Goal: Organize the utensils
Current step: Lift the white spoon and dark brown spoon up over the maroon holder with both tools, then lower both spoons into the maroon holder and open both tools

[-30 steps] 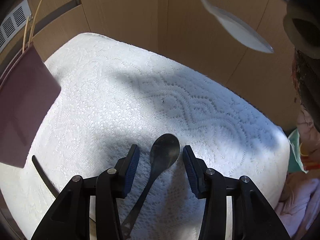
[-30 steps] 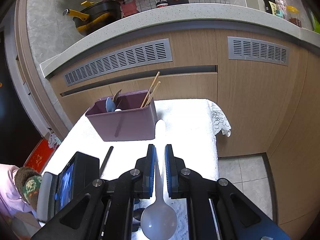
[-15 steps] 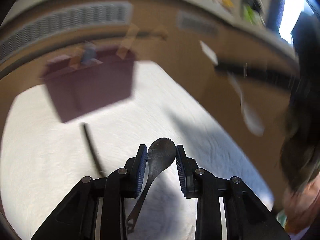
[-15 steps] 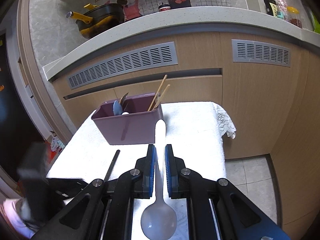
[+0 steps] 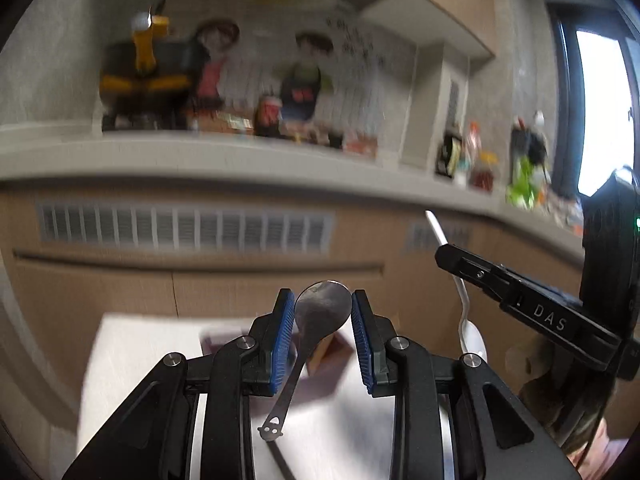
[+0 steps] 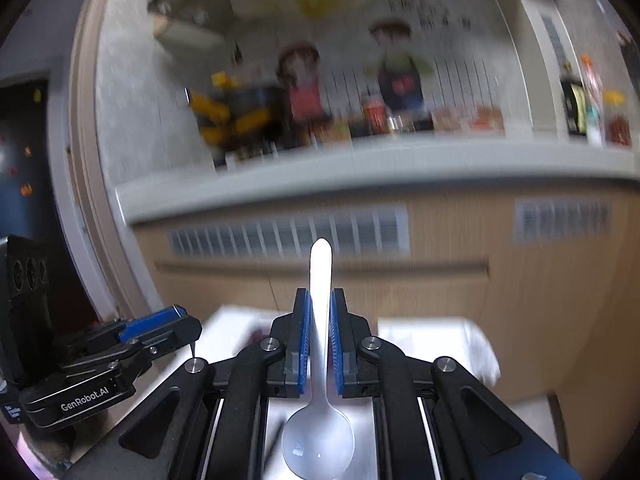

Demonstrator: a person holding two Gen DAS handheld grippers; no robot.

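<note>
Steel shows between the blue pads of the left gripper (image 5: 323, 334): a metal spoon (image 5: 316, 322) is pinched by its bowl, the bowl upright and level with the pad tips, the thin handle hanging down and toward the camera, its pierced end free in the air. The jaws stand only as far apart as the bowl is wide and press on it from both sides. Below and just beyond this gripper lies the white-clothed bench (image 5: 132, 356), and on it, mostly hidden behind the pads and the spoon, a blurred purple holder (image 5: 336, 354).

The right gripper (image 6: 319, 338) is closed nearly all the way on the handle of a white spoon (image 6: 319, 420). The handle runs straight up between its pads and pokes out well past their tips; the bowl hangs below the pads, close to the camera. From the left wrist view this gripper (image 5: 450, 256) sits up and to the right, with the white spoon's (image 5: 464, 304) handle passing through it and the bowl drooping underneath.

From the right wrist view the left gripper (image 6: 182, 322) is low on the left, near the bench's (image 6: 440, 340) edge. Behind both grippers stands a wooden cabinet front (image 6: 440, 280) with vent grilles, blurred.
</note>
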